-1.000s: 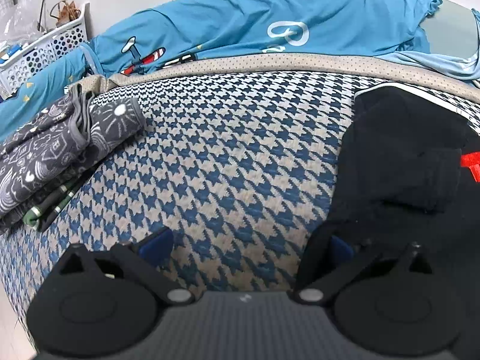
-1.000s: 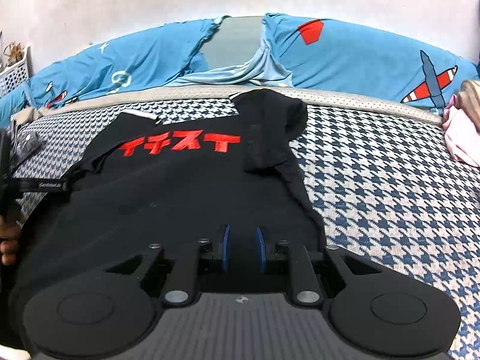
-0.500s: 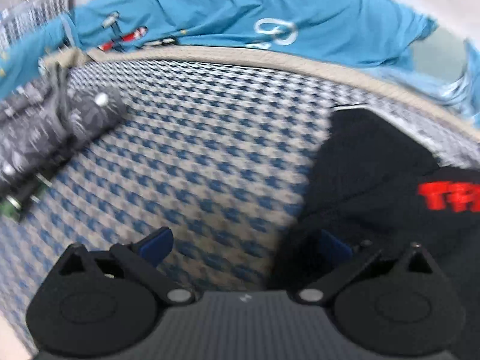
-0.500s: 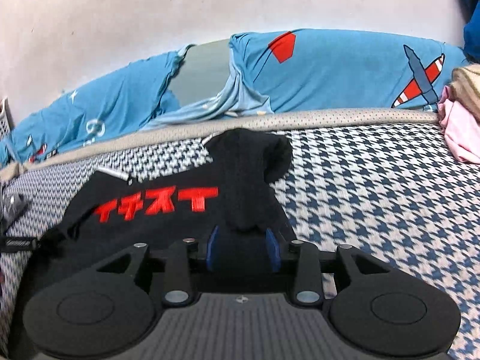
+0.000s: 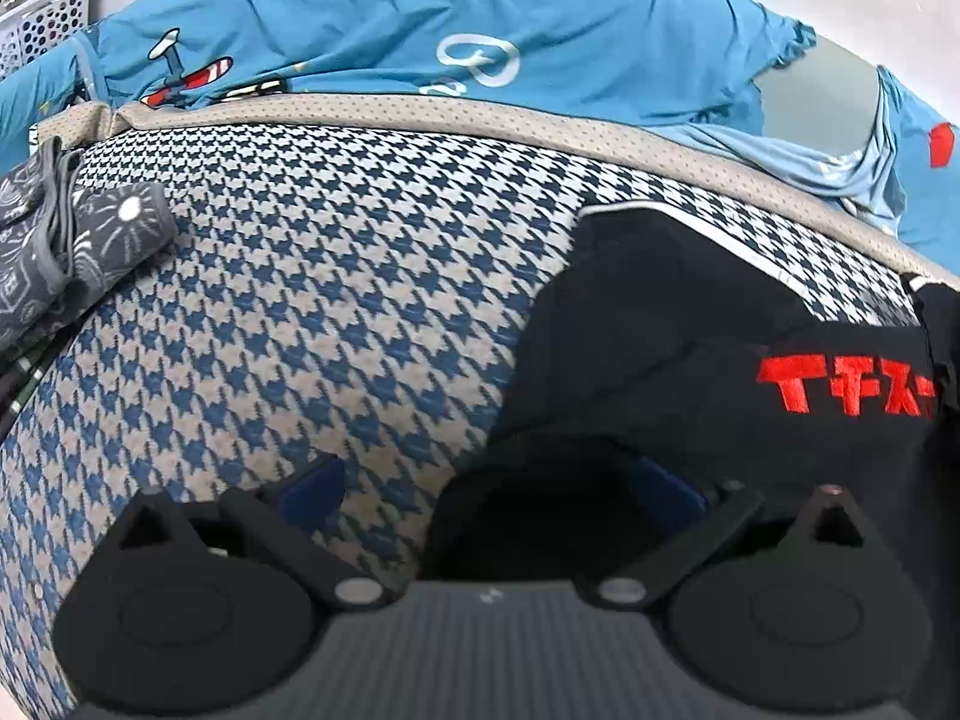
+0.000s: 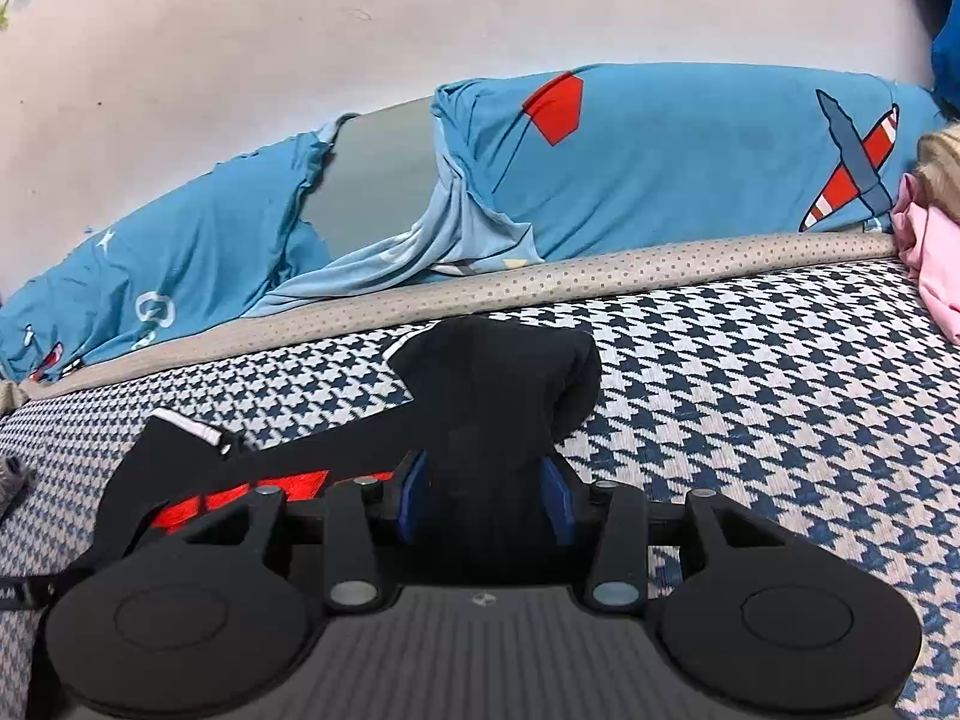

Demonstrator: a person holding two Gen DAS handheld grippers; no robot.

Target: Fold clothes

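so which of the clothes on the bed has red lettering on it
The black shirt lying in front of both cameras; red characters run across it. The folded grey garment at the left has only white doodles, and the pink one is plain.

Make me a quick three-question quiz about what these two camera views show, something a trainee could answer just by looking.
1. True or false: the black shirt carries red lettering.
2. What lies between the fingers of the right gripper as its jaws are opening? A) black shirt fabric B) pink cloth C) nothing
3. Fill in: the left gripper stands wide ____ at the shirt's edge, above the houndstooth cover.

Key: 1 true; 2 A; 3 open.
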